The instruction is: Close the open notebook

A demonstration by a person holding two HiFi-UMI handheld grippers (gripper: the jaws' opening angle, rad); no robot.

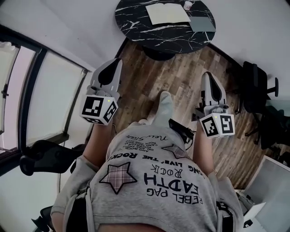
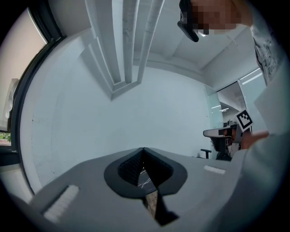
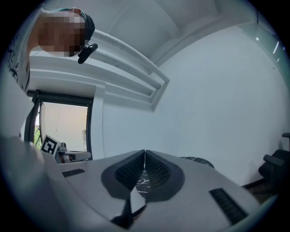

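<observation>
The open notebook (image 1: 166, 13) lies flat on the round marble surface (image 1: 136, 25), well apart from both tools. From here, I'd worry that pinched tips would shove it across the slick top, or crease a page, rather than lift the cover. The left hand-held gripper (image 1: 114, 67) and right hand-held gripper (image 1: 209, 80) point level ahead, either side of the person's waist, jaws pressed together and empty.

Upside-down print on grey shirt (image 1: 136, 201), "REBEL", "ROCK", "LIVE", "THE ROCK", smaller lines unreadable
</observation>
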